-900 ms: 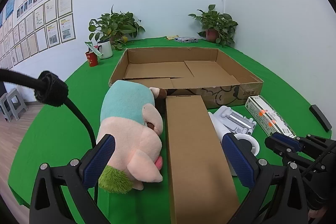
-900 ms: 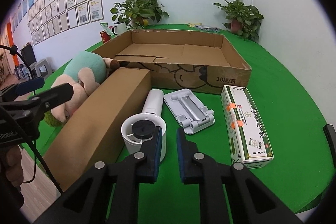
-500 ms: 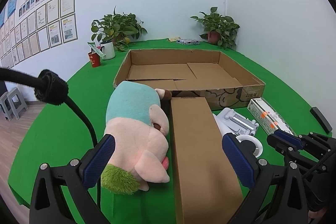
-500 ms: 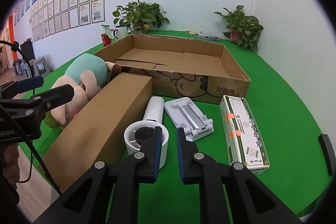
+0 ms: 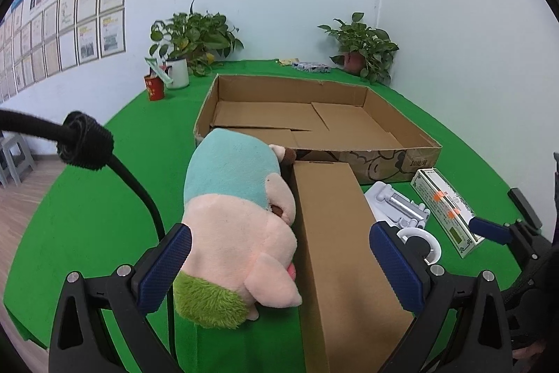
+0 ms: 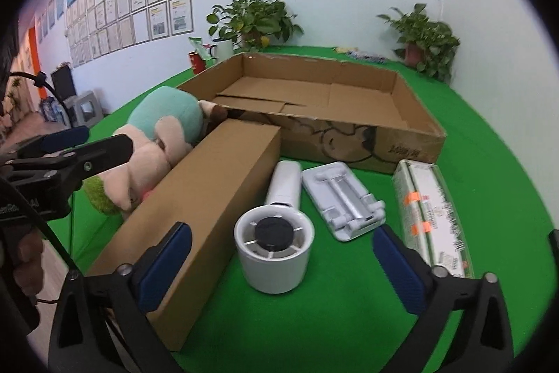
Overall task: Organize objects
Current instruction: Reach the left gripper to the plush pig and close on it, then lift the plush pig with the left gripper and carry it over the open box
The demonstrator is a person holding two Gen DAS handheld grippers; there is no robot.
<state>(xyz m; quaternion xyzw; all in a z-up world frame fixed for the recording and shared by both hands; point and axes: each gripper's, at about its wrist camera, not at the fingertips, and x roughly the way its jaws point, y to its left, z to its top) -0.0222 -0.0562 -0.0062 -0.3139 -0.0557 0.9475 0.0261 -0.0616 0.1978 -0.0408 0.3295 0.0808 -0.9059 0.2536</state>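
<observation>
A plush pig toy (image 5: 241, 215) with a teal back lies on the green table beside a long closed cardboard box (image 5: 335, 254). My left gripper (image 5: 279, 268) is open, its fingers wide on either side of the toy and the long box. My right gripper (image 6: 279, 259) is open around a white handheld fan (image 6: 276, 243) lying on the table. A white folding stand (image 6: 344, 198) and a green-and-white carton (image 6: 433, 215) lie to the fan's right. The plush toy (image 6: 153, 149) and long box (image 6: 206, 194) also show in the right wrist view.
A large open shallow cardboard box (image 5: 422, 142) stands behind the objects, empty inside. Two potted plants (image 5: 195, 41) (image 5: 363, 48), a white mug and a red cup (image 5: 154, 87) stand at the table's far edge. A dark flat object (image 5: 524, 205) lies at the right edge.
My right gripper has opened from nearly shut to wide and now straddles the fan. My left gripper has moved slightly nearer the toy and long box.
</observation>
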